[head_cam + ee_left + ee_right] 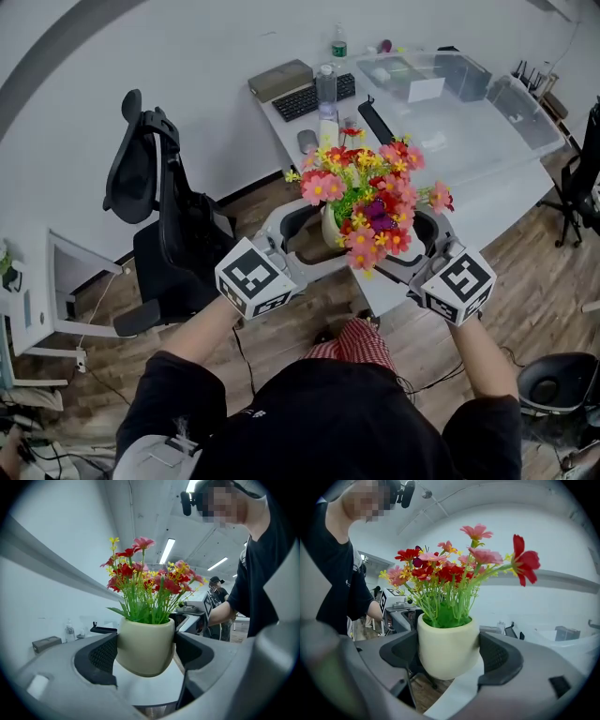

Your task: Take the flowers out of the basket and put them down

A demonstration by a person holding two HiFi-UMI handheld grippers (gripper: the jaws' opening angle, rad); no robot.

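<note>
A cream flower pot [329, 230] with a bunch of red, pink and yellow flowers [371, 199] hangs in the air over the near corner of the white table [487, 202]. Both grippers grasp it from opposite sides. My left gripper [314, 239] is shut on the pot [145, 641], whose sides touch both pads [104, 653]. My right gripper [398, 246] is likewise shut on the pot [449, 646], with the flowers [457, 571] standing upright above it. In the left gripper view my left gripper [144, 660] holds the pot low. No basket is in sight.
The table holds a keyboard [311, 97], a mouse [307, 141], a water bottle [326, 91], a grey notebook [280, 80] and clear plastic bins [450, 80]. A black office chair [159, 216] stands at the left on the wooden floor, and another chair [577, 178] is at the right.
</note>
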